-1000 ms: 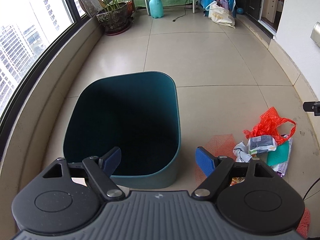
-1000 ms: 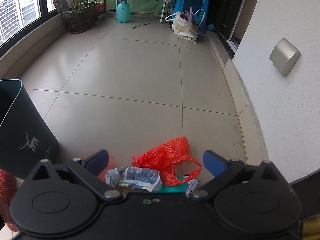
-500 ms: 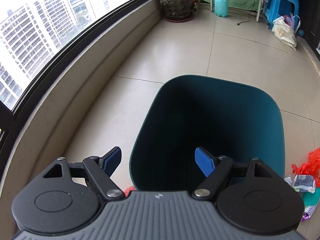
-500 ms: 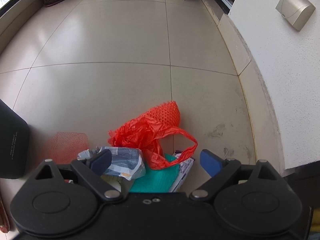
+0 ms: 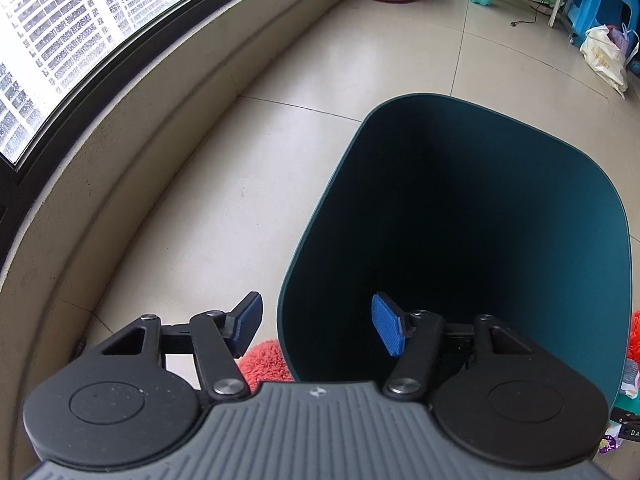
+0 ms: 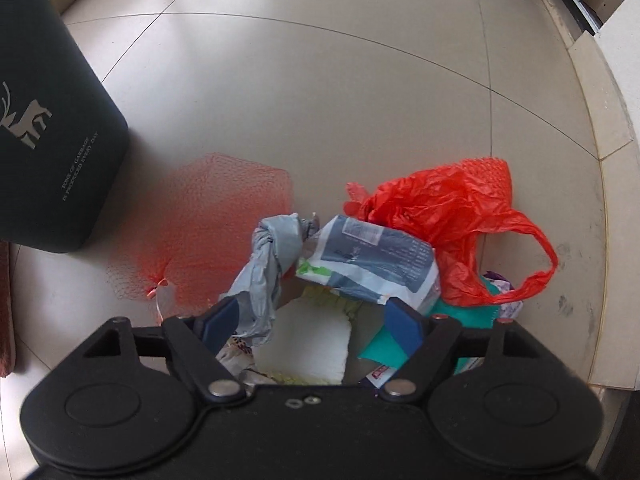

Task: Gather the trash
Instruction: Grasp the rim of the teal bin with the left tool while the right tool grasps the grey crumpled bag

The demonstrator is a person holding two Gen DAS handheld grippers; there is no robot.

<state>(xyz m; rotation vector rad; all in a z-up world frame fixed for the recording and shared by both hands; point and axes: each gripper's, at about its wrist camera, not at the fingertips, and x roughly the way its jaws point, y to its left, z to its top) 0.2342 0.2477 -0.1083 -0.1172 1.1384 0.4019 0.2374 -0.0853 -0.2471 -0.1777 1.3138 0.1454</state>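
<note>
Closing over the litter heap, the right tongs [image 6: 310,320] point steeply down at the floor with the jaws part-way in and nothing pinched yet: the left blade sits against a twisted grey plastic bag [image 6: 268,268], the right blade lies beside a blue-and-white printed packet [image 6: 376,264], and a white crumpled piece [image 6: 308,344] shows in the gap between them. The left tongs [image 5: 316,326] are closing too, straddling the near wall of the dark teal trash bin [image 5: 560,208], one blade outside it and one inside its mouth; the pads do not appear to press the wall, so the bin does not look held.

Around the right tongs the trash is all on the tiled floor [image 6: 320,80]: a red plastic bag [image 6: 452,224] draped behind the packet, a teal sheet [image 6: 384,344] under it, a flat red mesh net [image 6: 212,224] spread between the heap and the bin, and some purple-printed wrapping at the heap's right side. The bin stands just beside the net, near the low wall under the window [image 5: 80,40]. A red fuzzy object [image 5: 262,362] lies at the bin's foot.

Judging by this, the collecting has hardly begun. The part of the bin's interior that shows is dark and no trash can be made out in it, while the whole heap remains outside. What is left is the first pick, carrying it over the rim, and repeating that for each loose piece.
</note>
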